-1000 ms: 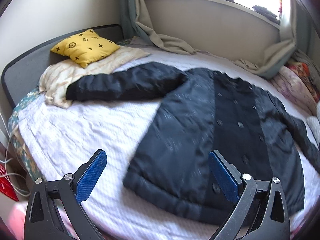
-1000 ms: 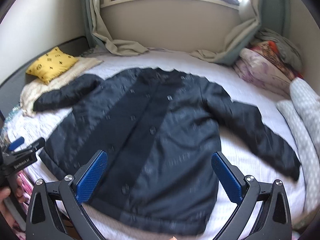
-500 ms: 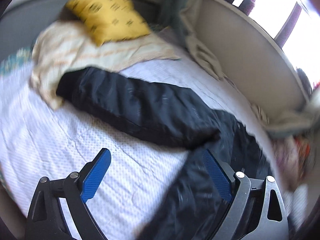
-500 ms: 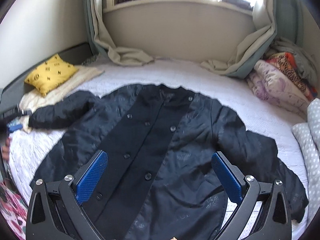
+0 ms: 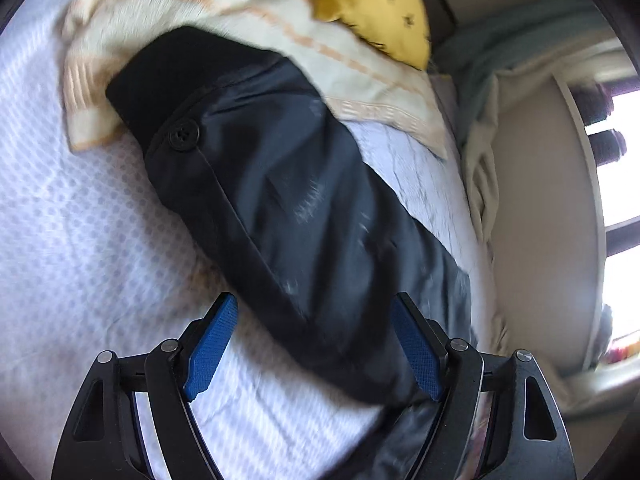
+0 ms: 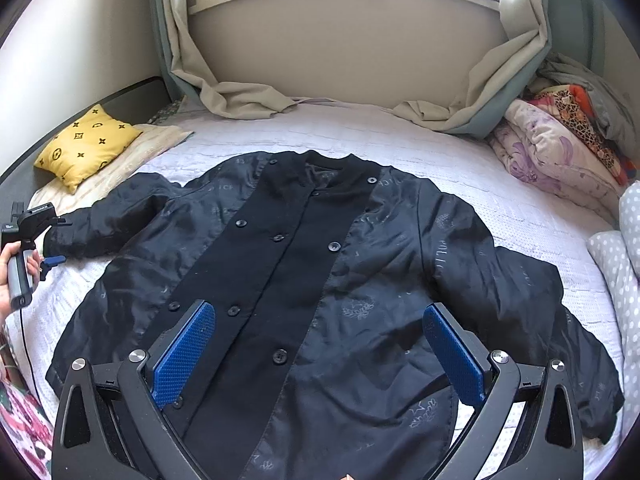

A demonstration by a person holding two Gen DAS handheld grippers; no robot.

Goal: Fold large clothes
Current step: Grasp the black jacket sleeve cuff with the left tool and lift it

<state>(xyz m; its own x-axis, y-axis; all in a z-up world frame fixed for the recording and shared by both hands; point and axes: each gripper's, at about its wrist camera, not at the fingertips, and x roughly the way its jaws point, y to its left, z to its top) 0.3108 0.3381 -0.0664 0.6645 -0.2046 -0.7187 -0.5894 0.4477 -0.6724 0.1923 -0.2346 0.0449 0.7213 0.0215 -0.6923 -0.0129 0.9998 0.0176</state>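
Across the left wrist view, the left gripper (image 5: 312,350) stood wide open and empty astride the black coat's sleeve (image 5: 256,184), whose cuff (image 5: 160,80) reached the upper left; pinching near that cuff should fold it cleanly. Low in the right wrist view, the right gripper (image 6: 320,354) hovered agape, holding nothing, over the coat (image 6: 320,280) spread flat on the bed (image 6: 520,208).

yellow pillow (image 6: 86,142), beige curtains (image 6: 240,96), folded quilts (image 6: 560,152)

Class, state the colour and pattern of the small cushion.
Yellow with black motifs: cushion, clearest in the right wrist view.
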